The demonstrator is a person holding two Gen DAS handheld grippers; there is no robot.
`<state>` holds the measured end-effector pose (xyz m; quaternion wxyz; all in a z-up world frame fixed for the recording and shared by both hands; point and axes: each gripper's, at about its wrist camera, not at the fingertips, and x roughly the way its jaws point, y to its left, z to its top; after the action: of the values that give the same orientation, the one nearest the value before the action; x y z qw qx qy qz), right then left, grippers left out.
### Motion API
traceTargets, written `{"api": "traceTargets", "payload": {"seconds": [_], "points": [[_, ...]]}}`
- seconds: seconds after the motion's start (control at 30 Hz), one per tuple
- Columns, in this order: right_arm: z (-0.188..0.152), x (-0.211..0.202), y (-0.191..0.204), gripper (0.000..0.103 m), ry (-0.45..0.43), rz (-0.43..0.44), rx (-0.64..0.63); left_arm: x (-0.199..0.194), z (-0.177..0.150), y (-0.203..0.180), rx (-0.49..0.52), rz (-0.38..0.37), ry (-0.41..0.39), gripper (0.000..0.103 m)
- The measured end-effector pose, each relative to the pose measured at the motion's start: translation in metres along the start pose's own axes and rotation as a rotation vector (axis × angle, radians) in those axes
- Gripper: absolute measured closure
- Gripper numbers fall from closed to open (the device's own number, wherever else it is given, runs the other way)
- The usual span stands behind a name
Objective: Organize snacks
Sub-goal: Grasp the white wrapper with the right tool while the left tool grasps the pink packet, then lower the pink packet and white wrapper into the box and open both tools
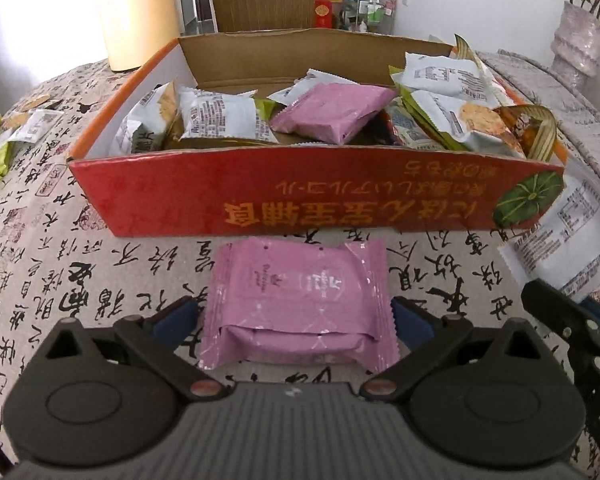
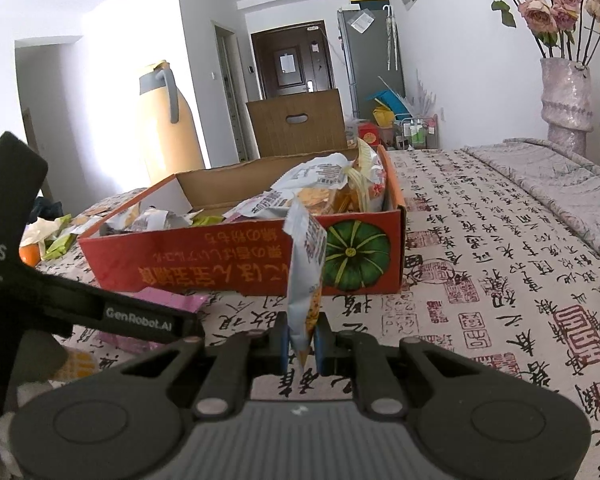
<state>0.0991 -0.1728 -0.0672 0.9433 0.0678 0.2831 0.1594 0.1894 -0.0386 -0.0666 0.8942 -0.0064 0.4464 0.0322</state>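
A red cardboard box (image 1: 300, 196) sits on the calligraphy-print cloth and holds several snack packets, among them a pink one (image 1: 332, 114). A second pink packet (image 1: 300, 304) lies flat on the cloth in front of the box, between the fingers of my open left gripper (image 1: 298, 318), whose blue pads stand at its two sides. My right gripper (image 2: 302, 340) is shut on a white and orange snack packet (image 2: 306, 276) and holds it upright in front of the box (image 2: 240, 264). That packet also shows at the right of the left wrist view (image 1: 556, 240).
Loose green and white packets (image 1: 4, 144) lie on the cloth left of the box. A yellow jug (image 2: 168, 128) and a brown carton (image 2: 296, 124) stand behind it. A vase of dried flowers (image 2: 568, 96) stands at the far right. A folded grey blanket (image 2: 560, 176) lies on the right.
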Motion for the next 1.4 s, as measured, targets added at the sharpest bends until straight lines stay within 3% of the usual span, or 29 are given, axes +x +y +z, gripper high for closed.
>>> {"api": "traceTargets", "payload": {"seconds": [0.27,0.37,0.53,0.7,0.97,1.2,1.4], "points": [[-0.001,-0.002,0.003,0.091,-0.013,-0.007,-0.016,-0.013,-0.007,0.001,0.014,-0.009,-0.039,0.03],[0.0,-0.005,0.004,0.091,-0.02,-0.008,-0.022,-0.019,-0.011,0.001,0.024,-0.005,-0.053,0.036],[0.004,-0.015,0.009,0.091,-0.043,-0.001,-0.039,-0.035,-0.014,0.009,0.022,-0.016,-0.091,0.037],[0.013,-0.021,0.015,0.091,-0.071,0.006,-0.061,-0.066,-0.008,0.016,0.022,-0.063,-0.182,0.037],[0.05,-0.019,0.033,0.091,-0.162,0.023,-0.108,-0.104,0.032,0.027,-0.016,-0.072,-0.339,0.036],[0.09,0.009,0.046,0.091,-0.185,0.024,-0.148,-0.108,0.071,0.033,-0.028,-0.031,-0.405,0.036],[0.113,0.049,0.052,0.091,-0.157,0.009,-0.168,-0.082,0.098,0.038,-0.042,-0.009,-0.392,0.036]]}}
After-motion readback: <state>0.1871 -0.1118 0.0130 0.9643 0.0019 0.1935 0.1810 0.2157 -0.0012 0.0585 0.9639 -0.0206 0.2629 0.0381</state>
